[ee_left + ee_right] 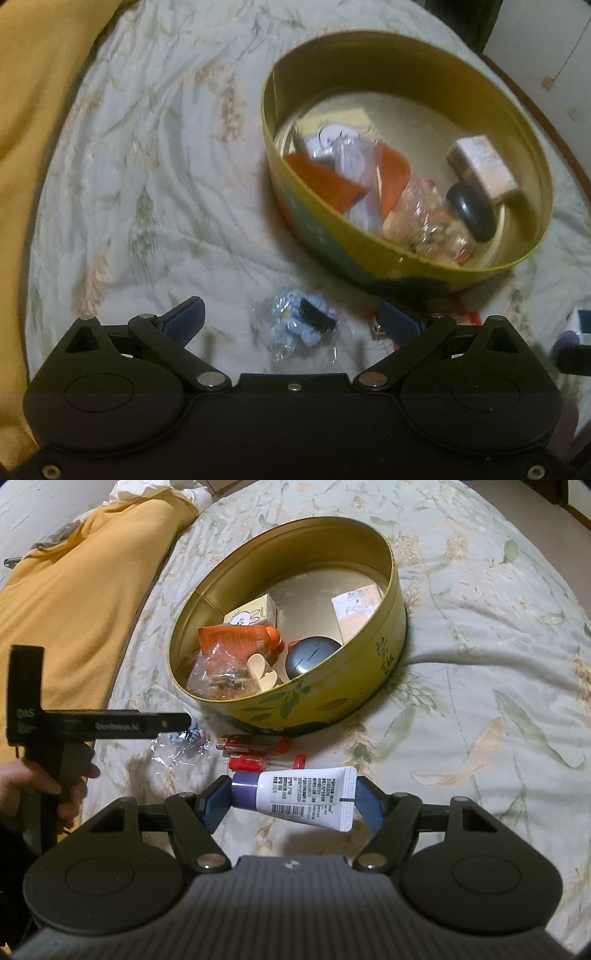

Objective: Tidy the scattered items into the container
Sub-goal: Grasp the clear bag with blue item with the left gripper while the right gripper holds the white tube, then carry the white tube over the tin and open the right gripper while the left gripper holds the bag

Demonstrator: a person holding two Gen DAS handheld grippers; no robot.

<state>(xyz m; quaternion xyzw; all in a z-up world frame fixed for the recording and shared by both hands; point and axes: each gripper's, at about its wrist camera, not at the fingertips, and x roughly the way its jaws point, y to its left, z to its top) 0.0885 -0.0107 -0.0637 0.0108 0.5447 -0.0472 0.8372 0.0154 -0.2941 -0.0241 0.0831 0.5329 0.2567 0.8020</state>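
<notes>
Our right tongs point(291, 805) are closed on a white tube with a purple cap point(295, 796), one blue pad pressed against the cap end and the other against the crimped end. The tube lies crosswise between the pads, its long axis running side to side in the right wrist view, cap toward the left, tilted slightly so the crimped end sits lower in the frame. It is just above the flowered bedspread point(480, 709), in front of the round yellow tin point(332, 705).

Our left tongs point(291, 319) stand wide apart and grip nothing. Between the blue pads, on the bedspread, lies a small blue trinket in a clear wrapper point(303, 326); neither pad touches it. The left tongs point steeply down at it, and in the right wrist view we see a hand point(40, 786) around the black handle, at the left edge.

The tin sits open on the bed, already holding an orange bottle point(240, 637), a dark round compact point(310, 659), two small boxes and a clear bag of bits. Two red lighters point(258, 746) lie side by side on the bedspread between the tin and the tube, long axes also running left to right. A yellow blanket point(74, 609) lies along the far left side.
</notes>
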